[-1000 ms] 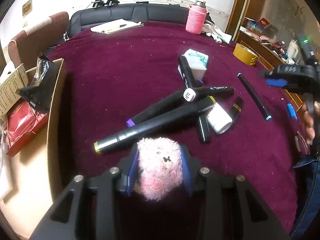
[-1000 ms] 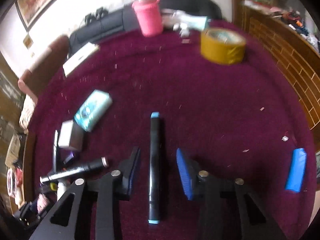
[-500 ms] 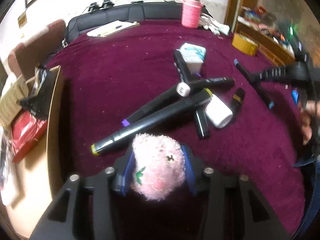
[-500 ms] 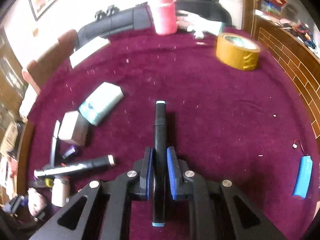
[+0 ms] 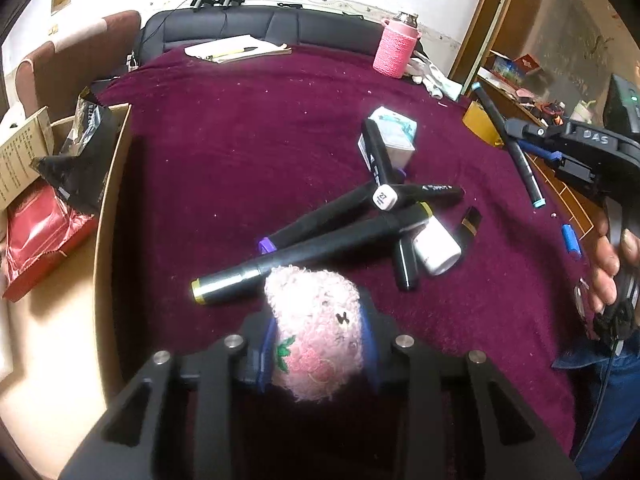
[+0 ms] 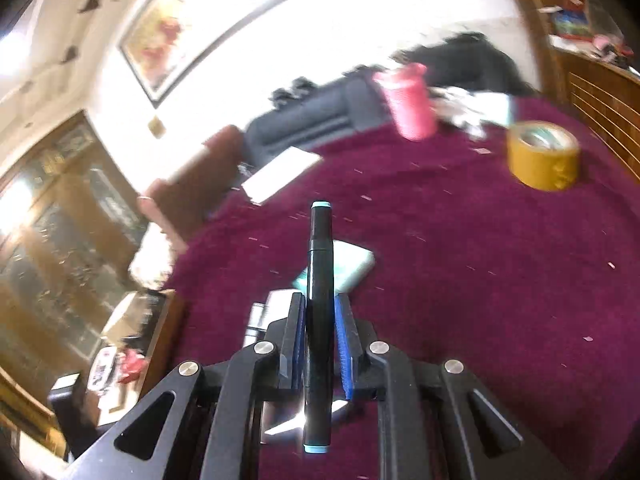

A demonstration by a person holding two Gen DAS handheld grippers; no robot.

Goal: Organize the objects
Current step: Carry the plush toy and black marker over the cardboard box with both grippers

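Right gripper (image 6: 318, 354) pinches a teal-tipped marker (image 6: 319, 280) lengthwise, apparently clear of the cloth; left gripper (image 5: 318, 338) squeezes a pink plush (image 5: 316, 332).

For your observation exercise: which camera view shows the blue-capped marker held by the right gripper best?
The right wrist view: the blue-capped marker runs centrally, full length, clamped between the right gripper's fingers. The left wrist view shows it smaller, at the right edge, lifted above the cloth.

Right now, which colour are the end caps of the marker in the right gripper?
Light blue, clearest in the right wrist view.

Fuzzy pink plush toy (image 5: 316, 328); napped maroon tablecloth (image 5: 240, 152).
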